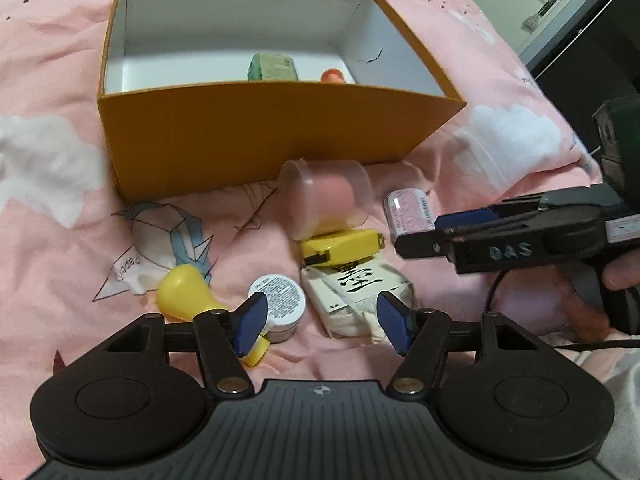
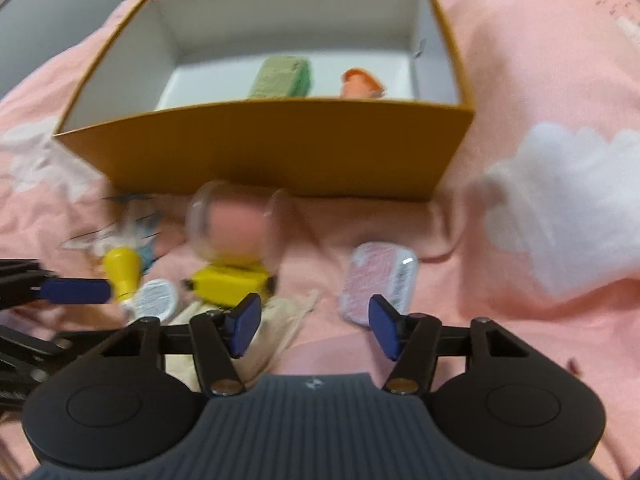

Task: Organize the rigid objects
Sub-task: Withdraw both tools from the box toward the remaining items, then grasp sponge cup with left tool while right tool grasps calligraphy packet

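Note:
Loose items lie on the pink bedspread in front of an orange box (image 1: pixel 280 136). My left gripper (image 1: pixel 323 326) is open low over a white round jar (image 1: pixel 280 304) and a white packet with black characters (image 1: pixel 360 296); no pad presses on either. A yellow bulb-shaped toy (image 1: pixel 182 292) lies to its left. Beyond are a yellow tape measure (image 1: pixel 342 246) and a clear cup (image 1: pixel 324 198) on its side. My right gripper (image 2: pixel 315 328) is open above a cream cloth bag (image 2: pixel 280 320). A pink tin (image 2: pixel 378 288) lies just beyond its right finger.
The orange box (image 2: pixel 280 148) has white inner walls and holds a green packet (image 2: pixel 282 78) and a small orange item (image 2: pixel 362 82). The right gripper (image 1: pixel 430 232) reaches in from the right, held by a hand (image 1: pixel 620 276). A dark doorway (image 1: pixel 580 40) is at the far right.

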Motion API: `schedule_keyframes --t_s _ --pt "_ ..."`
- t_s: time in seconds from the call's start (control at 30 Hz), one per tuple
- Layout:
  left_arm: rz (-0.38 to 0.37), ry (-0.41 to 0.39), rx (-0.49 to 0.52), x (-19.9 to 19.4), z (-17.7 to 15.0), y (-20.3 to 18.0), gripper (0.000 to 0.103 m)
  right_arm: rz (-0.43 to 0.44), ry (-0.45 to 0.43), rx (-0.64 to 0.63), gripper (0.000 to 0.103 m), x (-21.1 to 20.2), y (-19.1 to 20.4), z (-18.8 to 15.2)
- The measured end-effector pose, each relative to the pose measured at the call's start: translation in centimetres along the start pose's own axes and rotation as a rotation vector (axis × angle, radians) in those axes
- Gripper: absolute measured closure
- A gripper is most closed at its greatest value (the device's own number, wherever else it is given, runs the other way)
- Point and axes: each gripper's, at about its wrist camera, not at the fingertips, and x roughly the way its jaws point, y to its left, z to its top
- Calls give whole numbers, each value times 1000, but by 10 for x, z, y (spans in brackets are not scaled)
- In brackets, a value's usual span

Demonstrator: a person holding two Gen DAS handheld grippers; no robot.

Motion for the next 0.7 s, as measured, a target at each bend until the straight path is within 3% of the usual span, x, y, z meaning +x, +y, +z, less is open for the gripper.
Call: schedule_keyframes --t_s 0.17,0.2,0.27,0.37,0.7 --pt "97 47 -24 1 -3 5 32 57 39 -61 32 6 16 -4" --pt "106 45 -36 -1 -3 8 32 64 45 -74 31 8 20 -5" --pt "149 32 -58 -6 -3 14 32 68 65 -98 19 13 27 -5" --pt "228 -6 -83 -14 -3 23 33 68 86 -123 15 19 35 -4" --pt "198 -24 -82 -13 -2 27 33 37 207 -169 15 50 54 -1"
